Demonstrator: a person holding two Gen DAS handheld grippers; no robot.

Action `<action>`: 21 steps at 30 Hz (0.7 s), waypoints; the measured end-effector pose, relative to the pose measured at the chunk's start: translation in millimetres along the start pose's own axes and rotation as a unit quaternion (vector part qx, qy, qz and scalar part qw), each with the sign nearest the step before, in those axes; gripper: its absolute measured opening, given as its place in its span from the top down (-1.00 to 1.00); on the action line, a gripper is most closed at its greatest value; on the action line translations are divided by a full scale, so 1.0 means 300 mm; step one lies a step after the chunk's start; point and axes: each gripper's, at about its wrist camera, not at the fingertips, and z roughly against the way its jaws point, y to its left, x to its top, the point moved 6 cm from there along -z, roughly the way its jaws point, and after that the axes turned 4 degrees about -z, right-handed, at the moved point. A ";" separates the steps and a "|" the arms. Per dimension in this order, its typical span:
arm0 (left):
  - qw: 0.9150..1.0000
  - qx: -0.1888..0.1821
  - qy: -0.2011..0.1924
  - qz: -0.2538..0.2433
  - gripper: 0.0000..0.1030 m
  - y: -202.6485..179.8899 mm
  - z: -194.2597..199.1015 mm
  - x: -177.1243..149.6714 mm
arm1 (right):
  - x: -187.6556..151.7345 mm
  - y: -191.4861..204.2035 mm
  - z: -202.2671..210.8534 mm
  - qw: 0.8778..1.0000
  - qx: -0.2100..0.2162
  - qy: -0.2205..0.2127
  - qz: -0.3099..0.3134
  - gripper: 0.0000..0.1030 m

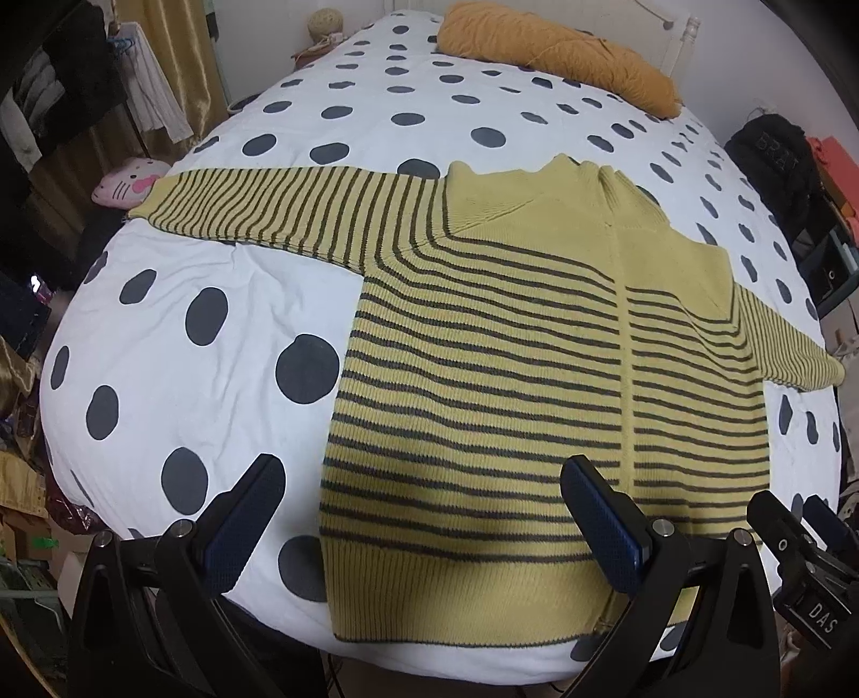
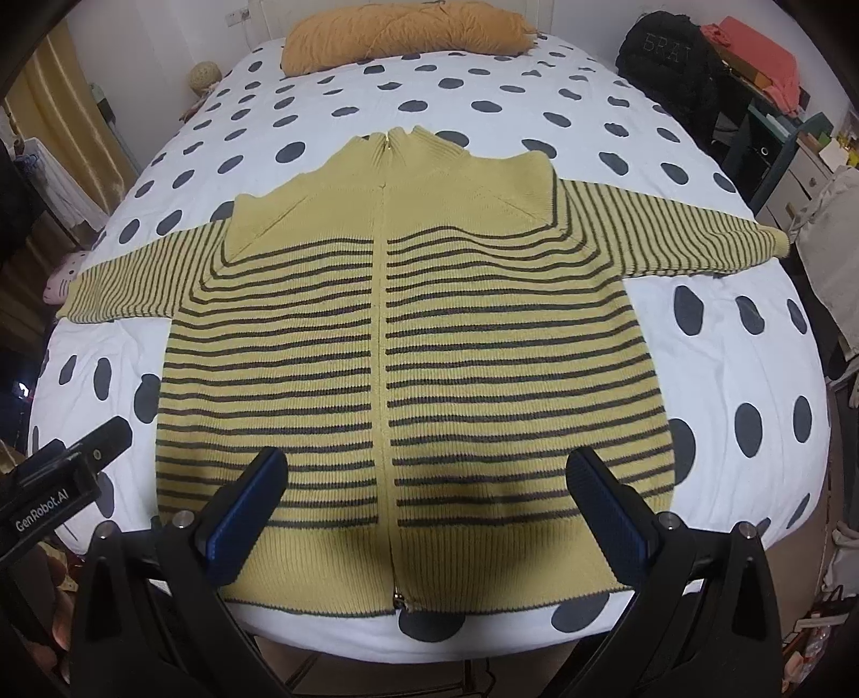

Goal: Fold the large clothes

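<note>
Right wrist view looks down the length of a bed (image 2: 751, 349) covered by a white duvet with large dark polka dots. Spread flat on it, front up, lies a yellow zip cardigan (image 2: 461, 343) with thin dark stripes; its ribbed hem lies along the near edge of the bed, its collar points toward the far end, and the zip runs straight up the middle. Both sleeves are stretched out sideways, the left sleeve (image 1: 257, 209) reaching the left edge of the bed and the right sleeve (image 2: 687, 236) reaching the right edge. At the far end of the bed lies a mustard-coloured pillow (image 2: 402, 32). A black bag (image 2: 671, 75) stands beside the far right corner, with orange-red things next to it. A pink cat-face plush (image 1: 129, 182) sits at the left edge, just beside the left cuff.

Right tongs (image 2: 429, 515) hang over the hem with the jaws spread wide, one finger on each side of the zip, holding nothing. Left tongs (image 1: 424, 526) are likewise spread wide and hold nothing; one finger hangs over the duvet just beyond the cardigan's left side, the other over the hem near the zip. Whether any fingertip touches the knit I cannot tell.
</note>
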 end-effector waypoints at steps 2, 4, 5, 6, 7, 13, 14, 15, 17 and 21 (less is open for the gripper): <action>1.000 0.001 0.001 0.003 -0.99 0.013 -0.030 0.020 | 0.014 0.009 -0.026 1.000 0.003 0.000 0.003 -1.00; 1.000 0.005 0.005 0.004 -0.99 0.024 -0.065 0.027 | 0.026 0.018 -0.048 1.000 0.002 0.002 0.008 -1.00; 1.000 0.007 0.006 0.005 -0.99 0.031 -0.081 0.036 | 0.032 0.022 -0.059 1.000 0.002 0.002 0.010 -1.00; 1.000 0.010 0.007 0.005 -0.99 0.039 -0.097 0.045 | 0.037 0.026 -0.068 1.000 0.002 0.002 0.012 -1.00; 1.000 0.013 0.008 0.007 -0.99 0.050 -0.114 0.056 | 0.042 0.031 -0.079 1.000 0.002 0.003 0.015 -1.00; 0.999 -0.012 -0.001 0.049 -0.99 0.214 -0.257 0.169 | 0.063 0.048 -0.152 1.000 -0.005 0.010 0.023 -1.00; 0.998 -0.011 -0.007 0.061 -0.94 0.268 -0.284 0.199 | 0.060 0.051 -0.166 1.000 -0.005 0.013 0.024 -1.00; 0.997 -0.001 -0.017 0.078 -0.91 0.348 -0.318 0.247 | 0.055 0.055 -0.179 1.000 -0.005 0.015 0.025 -1.00; 0.992 0.021 -0.041 0.115 -0.91 0.514 -0.375 0.343 | 0.040 0.060 -0.210 0.999 -0.004 0.024 0.026 -1.00; 0.981 0.049 -0.072 0.175 -0.91 0.849 -0.495 0.546 | 0.005 0.063 -0.296 0.998 -0.008 0.054 0.025 -1.00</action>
